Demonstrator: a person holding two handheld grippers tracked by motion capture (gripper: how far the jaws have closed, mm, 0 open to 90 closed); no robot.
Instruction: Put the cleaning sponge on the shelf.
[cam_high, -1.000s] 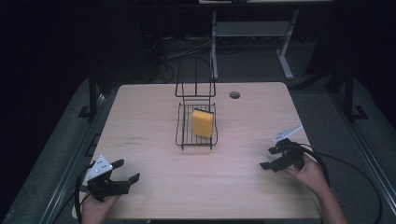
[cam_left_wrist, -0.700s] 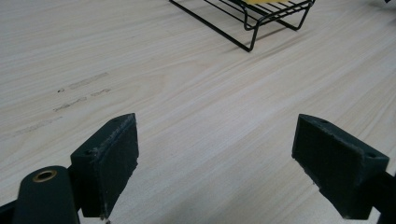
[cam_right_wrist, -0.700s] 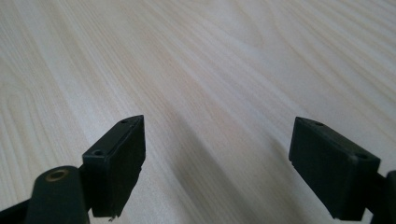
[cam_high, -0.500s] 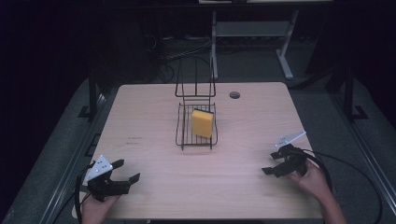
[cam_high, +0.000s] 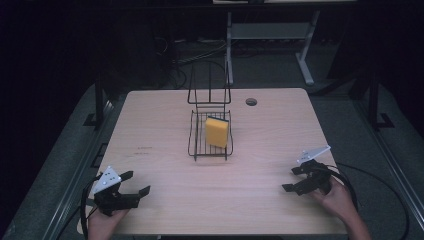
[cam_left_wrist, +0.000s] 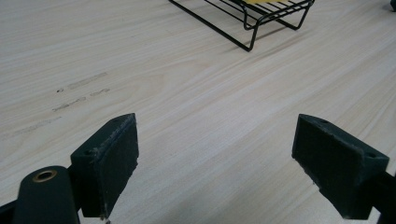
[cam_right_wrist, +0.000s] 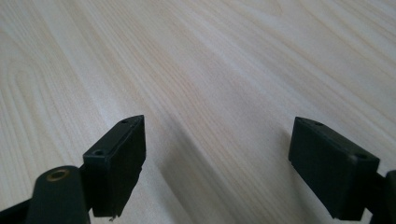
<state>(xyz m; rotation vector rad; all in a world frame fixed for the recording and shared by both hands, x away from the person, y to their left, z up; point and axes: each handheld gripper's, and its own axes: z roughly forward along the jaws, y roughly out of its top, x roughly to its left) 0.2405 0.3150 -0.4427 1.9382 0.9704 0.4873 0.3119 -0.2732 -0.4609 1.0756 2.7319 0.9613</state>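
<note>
over the last second i've drawn my right gripper (cam_high: 294, 179) back from the middle toward the near right corner of the table (cam_high: 270, 140), and it's lower and closer to my edge now; its jaws stand wide with nothing between them, just bare wood under them. my left gripper (cam_high: 135, 183) hasn't budged at the near left corner, also wide and empty. the sponge (cam_high: 217, 131) stands propped on edge inside the rack (cam_high: 192, 145) mid-table, well apart from both. i'd read this as the placement being done and me backing off.
</note>
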